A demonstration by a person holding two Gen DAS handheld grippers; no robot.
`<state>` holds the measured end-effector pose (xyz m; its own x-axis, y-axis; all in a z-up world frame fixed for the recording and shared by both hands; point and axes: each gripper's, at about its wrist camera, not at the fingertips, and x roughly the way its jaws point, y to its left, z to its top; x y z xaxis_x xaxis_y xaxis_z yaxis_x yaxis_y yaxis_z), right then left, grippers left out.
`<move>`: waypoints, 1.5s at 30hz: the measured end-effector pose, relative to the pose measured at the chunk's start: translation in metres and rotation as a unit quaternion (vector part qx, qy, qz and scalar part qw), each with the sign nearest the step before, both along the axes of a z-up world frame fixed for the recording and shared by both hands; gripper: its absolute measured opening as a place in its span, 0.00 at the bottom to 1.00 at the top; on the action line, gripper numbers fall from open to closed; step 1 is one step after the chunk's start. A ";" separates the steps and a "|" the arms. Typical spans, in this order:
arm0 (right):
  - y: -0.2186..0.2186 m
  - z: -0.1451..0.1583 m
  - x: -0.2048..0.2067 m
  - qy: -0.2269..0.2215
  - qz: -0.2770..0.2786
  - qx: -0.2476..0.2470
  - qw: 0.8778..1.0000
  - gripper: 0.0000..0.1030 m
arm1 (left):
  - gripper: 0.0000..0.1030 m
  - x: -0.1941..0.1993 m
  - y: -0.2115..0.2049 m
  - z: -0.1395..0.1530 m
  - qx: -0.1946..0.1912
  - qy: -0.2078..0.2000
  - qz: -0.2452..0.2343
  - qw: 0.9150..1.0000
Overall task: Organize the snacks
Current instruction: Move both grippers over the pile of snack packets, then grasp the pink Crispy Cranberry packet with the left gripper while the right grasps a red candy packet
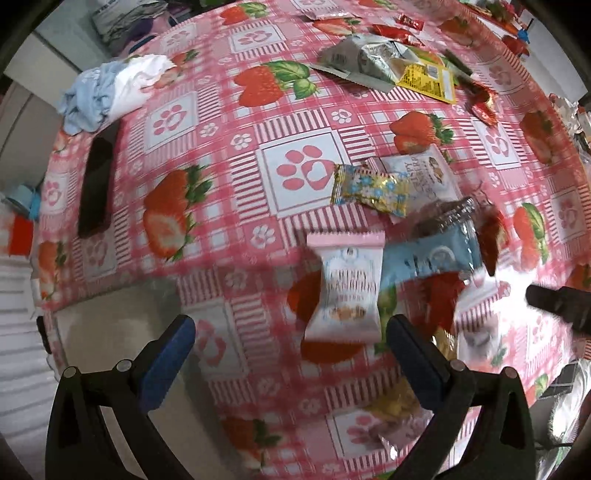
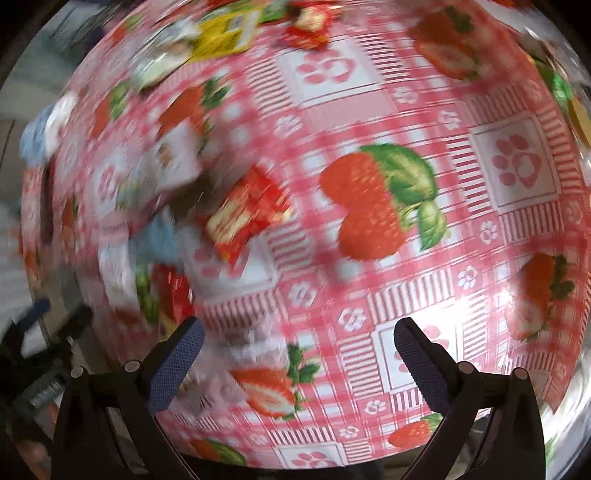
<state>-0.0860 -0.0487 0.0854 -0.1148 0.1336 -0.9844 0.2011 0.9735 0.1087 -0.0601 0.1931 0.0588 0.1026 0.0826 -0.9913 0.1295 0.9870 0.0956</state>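
Observation:
Several small snack packets lie on the strawberry-print tablecloth (image 1: 221,122). In the left wrist view a pink-white packet (image 1: 345,291) lies just ahead of my open, empty left gripper (image 1: 291,334), with a light-blue packet (image 1: 432,254), a floral gold packet (image 1: 369,188) and a white packet (image 1: 428,173) beyond it. A black tip of the right gripper (image 1: 557,302) shows at the right edge. The right wrist view is blurred. My right gripper (image 2: 299,336) is open and empty above bare cloth; a red-yellow packet (image 2: 247,214) lies ahead to its left.
A black box (image 1: 98,181) and crumpled white-blue cloth (image 1: 107,92) sit at the table's left edge. A heap of opened silver and yellow bags (image 1: 391,62) and red candies (image 1: 395,31) lie at the far side. The near table edge runs at lower left.

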 end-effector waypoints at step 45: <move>0.013 -0.121 0.066 0.040 -0.073 -0.014 0.996 1.00 | 1.00 0.060 0.026 -0.071 -0.050 0.064 0.004 0.997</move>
<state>-0.0204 -0.0355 -0.0352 -0.1740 0.1265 -0.9766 0.3469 0.9360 0.0595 0.0002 0.2187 -0.0123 -0.0248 -0.0172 -0.9995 0.1270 0.9917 -0.0202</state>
